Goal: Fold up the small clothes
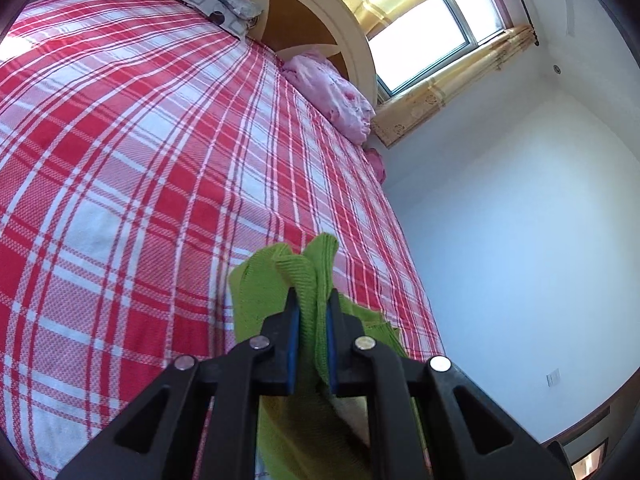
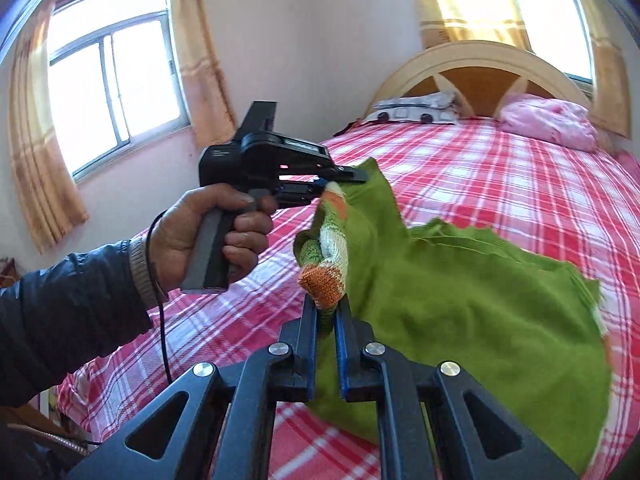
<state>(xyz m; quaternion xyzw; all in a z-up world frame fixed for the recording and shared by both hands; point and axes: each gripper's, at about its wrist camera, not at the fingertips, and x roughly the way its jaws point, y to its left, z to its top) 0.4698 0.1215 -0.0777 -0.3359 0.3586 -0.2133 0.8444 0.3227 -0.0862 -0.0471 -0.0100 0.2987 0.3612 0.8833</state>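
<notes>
Above plaid bed [image 1: 140, 160], left gripper [image 1: 312, 304] and right gripper [image 2: 325, 306] jaws both pinch green knit garment [image 2: 460, 312].

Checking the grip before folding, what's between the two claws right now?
In the right wrist view, a stretch of the green sweater, its striped edge, runs from the right claw up to the left claw.

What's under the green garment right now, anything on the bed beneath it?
Beneath the lifted green garment, held by both the left gripper and right gripper, only the red plaid bedsheet shows. The patch its hanging body covers is hidden.
</notes>
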